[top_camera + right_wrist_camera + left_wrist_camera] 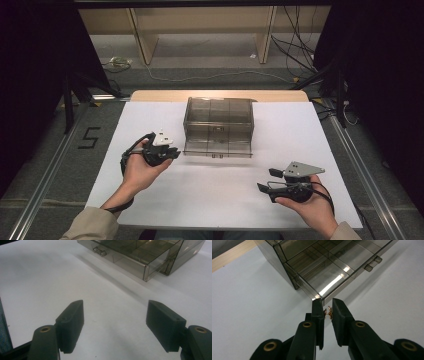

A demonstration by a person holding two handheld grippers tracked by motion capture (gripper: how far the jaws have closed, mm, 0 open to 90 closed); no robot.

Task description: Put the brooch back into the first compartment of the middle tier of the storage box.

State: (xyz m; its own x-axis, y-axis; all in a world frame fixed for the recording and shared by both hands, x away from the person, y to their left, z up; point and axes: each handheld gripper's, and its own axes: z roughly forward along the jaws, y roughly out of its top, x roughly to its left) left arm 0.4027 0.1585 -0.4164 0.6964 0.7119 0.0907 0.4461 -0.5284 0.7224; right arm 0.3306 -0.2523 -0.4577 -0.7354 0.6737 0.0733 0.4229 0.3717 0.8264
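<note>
A person seated at a white table (150, 200) works two hand-held grippers around a smoky clear plastic drawer box (219, 111) that stands near the table's far edge. The box's bottom drawer (218, 148) is pulled out toward the person, its two small handles facing forward, and its divided compartments look bare as far as the gripper views reveal.

The left gripper (328, 312) is clenched on a small gold-coloured item (327, 312), pinched between nearly closed jaws; it appears to be a pair of tiny metal pieces, too small to identify with certainty. The tips hover just beside the near corner of the open drawer, a little outside its wall rather than over a compartment. In the high view the left gripper (172, 153) sits close against the drawer's left end.

The right gripper (115, 322) is released, its jaws spread wide above bare table, holding nothing and well apart from the box. In the high view the right gripper (265, 181) rests low at the near right of the table.

Judging by this arrangement, the opening of the drawer is finished and the small item is picked up and brought to the box; what seems left is carrying it over a compartment, letting go, and probably pushing the drawer shut.
</note>
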